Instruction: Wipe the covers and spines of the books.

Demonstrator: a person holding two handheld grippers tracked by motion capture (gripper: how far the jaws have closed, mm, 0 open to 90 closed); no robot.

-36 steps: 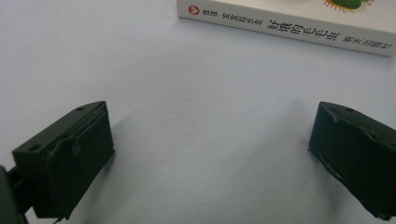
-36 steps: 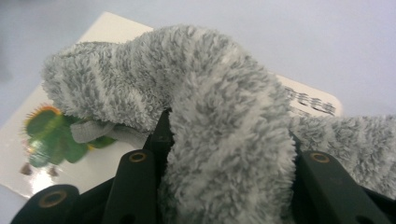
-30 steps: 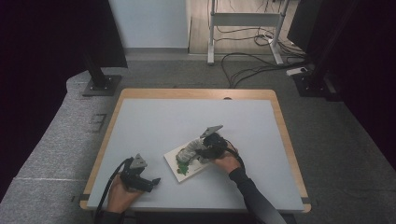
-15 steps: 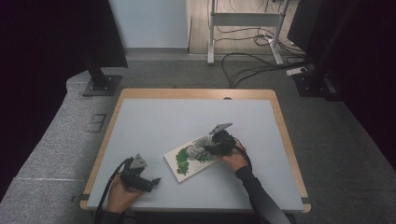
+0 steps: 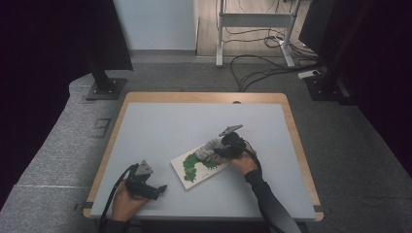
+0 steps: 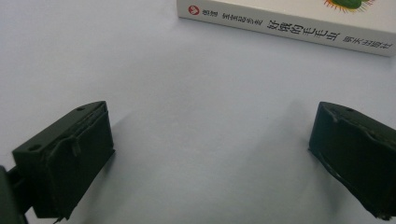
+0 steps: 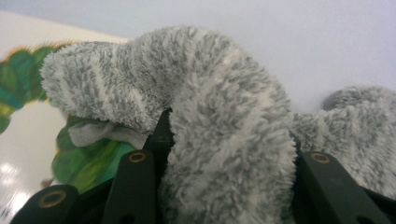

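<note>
1. The right tool (image 5: 219,149) is clamped on a fluffy grey cloth (image 5: 210,146); in the right gripper view its two black jaws squeeze a thick fold of the cloth (image 7: 219,140) between them, and the pile bulges up and over the jaw tips.
2. From that grip the cloth droops forward and lies on the cover of a picture book (image 5: 200,165), touching the green caterpillar drawing (image 7: 88,161) printed there. A second lump of the same cloth sits to the right of the jaws in the right gripper view, against the pale counter.
3. The right hand (image 5: 241,160) holds this tool from the near right side, its dark sleeve running down to the front edge of the counter.
4. The book lies flat and slanted on the counter (image 5: 160,126), a little in front of the middle, with the cloth at its far right corner.
5. The left tool (image 5: 160,188) stands wide, with nothing between its jaws; in the left gripper view they rest low over the bare counter surface, and the book's spine (image 6: 289,32) with printed characters lies ahead of them, apart from them.
6. The left hand (image 5: 127,200) grips that tool near the front left corner of the counter, just beside the book's near left corner.
</note>
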